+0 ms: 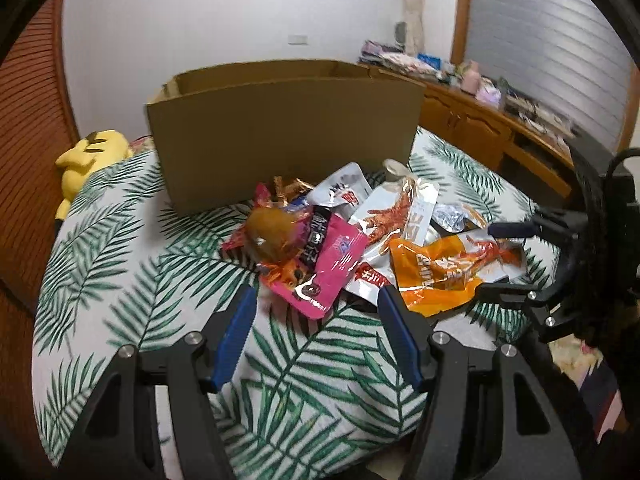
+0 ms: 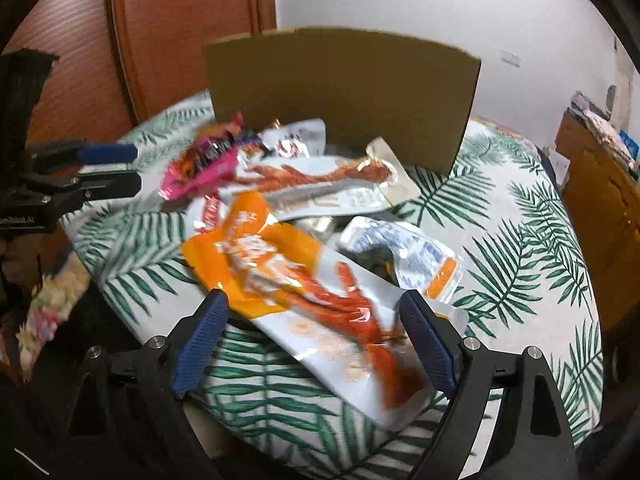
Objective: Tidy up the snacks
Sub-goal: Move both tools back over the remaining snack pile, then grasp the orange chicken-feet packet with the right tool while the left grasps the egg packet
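- Pointing downward over the leaf-print bed (image 1: 132, 280), the left gripper (image 1: 316, 302) has its blue-padded jaws apart and empty, their tips just short of the pink snack packet (image 1: 332, 264) at the near edge of the pile.
- The right gripper (image 2: 316, 308) also tilts down, jaws spread wide; the orange-and-white chicken-feet packet (image 2: 320, 300) lies on the bed between them, and neither pad presses on it, so it is released.
- In the left wrist view the right gripper shows at the right edge, its jaws either side of that orange packet's end.
- The snacks lie in one overlapping heap on the bed, in front of the cardboard box (image 1: 280, 128): a clear-wrapped brown snack (image 1: 272, 232) on the pink packet, a silver chicken-feet packet (image 1: 392, 216), a white-and-red packet (image 1: 344, 192) and a blue-and-white packet (image 2: 416, 256).
- The box stands open-topped; its inside is hidden from both views.
- A yellow plush toy (image 1: 88, 156) lies at the bed's far left.
- Lettering on the packets is blurred, and lower packets are mostly covered.
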